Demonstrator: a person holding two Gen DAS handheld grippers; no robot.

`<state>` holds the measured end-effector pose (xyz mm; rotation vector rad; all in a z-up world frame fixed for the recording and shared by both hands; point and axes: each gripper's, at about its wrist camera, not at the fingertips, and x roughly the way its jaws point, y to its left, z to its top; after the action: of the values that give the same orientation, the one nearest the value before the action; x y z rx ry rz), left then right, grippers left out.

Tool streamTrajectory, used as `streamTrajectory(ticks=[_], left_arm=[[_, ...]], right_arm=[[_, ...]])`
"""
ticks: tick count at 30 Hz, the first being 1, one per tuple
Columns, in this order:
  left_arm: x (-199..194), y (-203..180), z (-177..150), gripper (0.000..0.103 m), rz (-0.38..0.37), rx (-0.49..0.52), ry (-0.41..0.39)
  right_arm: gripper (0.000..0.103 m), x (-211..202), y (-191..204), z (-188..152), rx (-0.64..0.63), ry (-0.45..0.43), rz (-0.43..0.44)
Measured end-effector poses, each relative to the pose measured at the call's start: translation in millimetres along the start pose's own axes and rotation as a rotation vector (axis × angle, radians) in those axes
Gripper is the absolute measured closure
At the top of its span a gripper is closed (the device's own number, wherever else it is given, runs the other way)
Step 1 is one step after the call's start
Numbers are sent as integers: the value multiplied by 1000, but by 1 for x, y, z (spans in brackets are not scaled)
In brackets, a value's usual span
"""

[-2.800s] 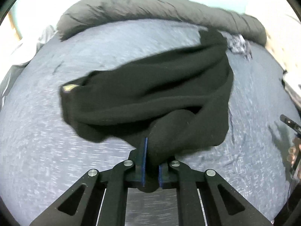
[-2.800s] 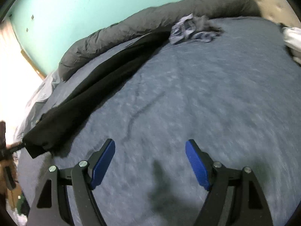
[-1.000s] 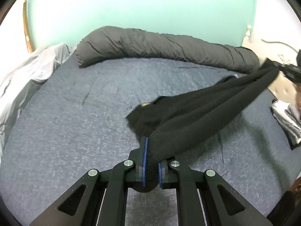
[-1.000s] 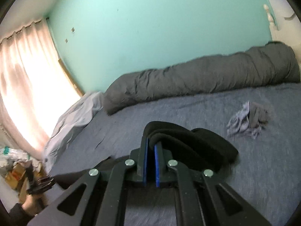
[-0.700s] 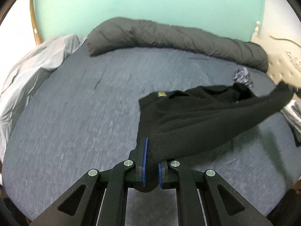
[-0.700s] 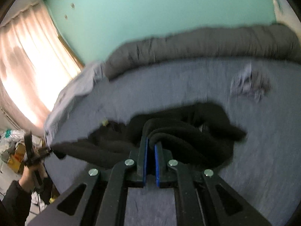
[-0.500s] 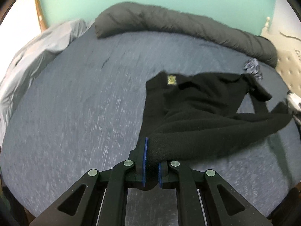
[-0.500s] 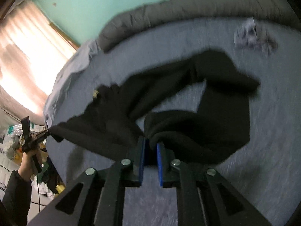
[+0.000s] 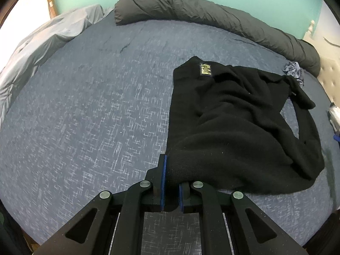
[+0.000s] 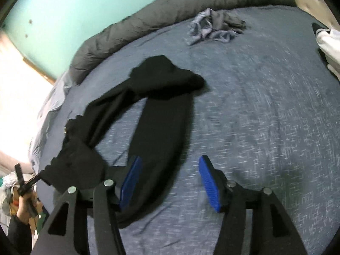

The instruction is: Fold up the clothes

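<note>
A black fleece garment (image 9: 233,127) with a yellow label lies spread on the blue-grey bed (image 9: 95,116). My left gripper (image 9: 171,180) is shut on its near edge, low over the sheet. In the right wrist view the garment (image 10: 161,123) runs as a long strip from the bed's middle toward me. My right gripper (image 10: 170,159) has its jaws opening. The strip lies between them next to the left pad (image 10: 130,182), and neither pad presses on it. At the far left a hand holds the left gripper (image 10: 27,186) with the garment's other end in it.
A rolled dark grey duvet (image 9: 212,14) lines the far side of the bed. A light grey sheet (image 9: 42,40) is bunched at the left edge. A small crumpled grey-blue cloth (image 10: 214,27) lies near the duvet. White folded fabric (image 10: 329,44) sits at the right edge.
The right gripper's jaws have parted and let go of the garment. Both grippers have come down toward the bed. The garment, earlier stretched in the air, now lies on the sheet.
</note>
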<state>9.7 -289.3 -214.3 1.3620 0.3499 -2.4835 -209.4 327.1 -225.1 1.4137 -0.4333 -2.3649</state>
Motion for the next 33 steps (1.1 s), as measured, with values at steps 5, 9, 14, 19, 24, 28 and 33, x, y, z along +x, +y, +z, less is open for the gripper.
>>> streamTrajectory(ticks=[5,9,14,19,24,28,33], left_arm=[[4,2,-4,93,0,1,13],[7,3,-7,93,0,8,21],[12,4,-10,93,0,14,31],[20,6,-11,93,5,13,49],[20,6,-10,93,18,18,54],[17,5,-9,93,21,15,52],[10,-1,-12,93,17,27,45]], right_arm=[[42,41,-8,0,44,50,-2],[42,71,-11,5,88,49,-12],[48,96,-11,12,119,40,20],[96,95,-8,17,83,35,14],[99,49,-10,20,52,-22,31],[99,-4,-15,21,41,-80,6],[99,-70,-34,19,32,-107,-54]])
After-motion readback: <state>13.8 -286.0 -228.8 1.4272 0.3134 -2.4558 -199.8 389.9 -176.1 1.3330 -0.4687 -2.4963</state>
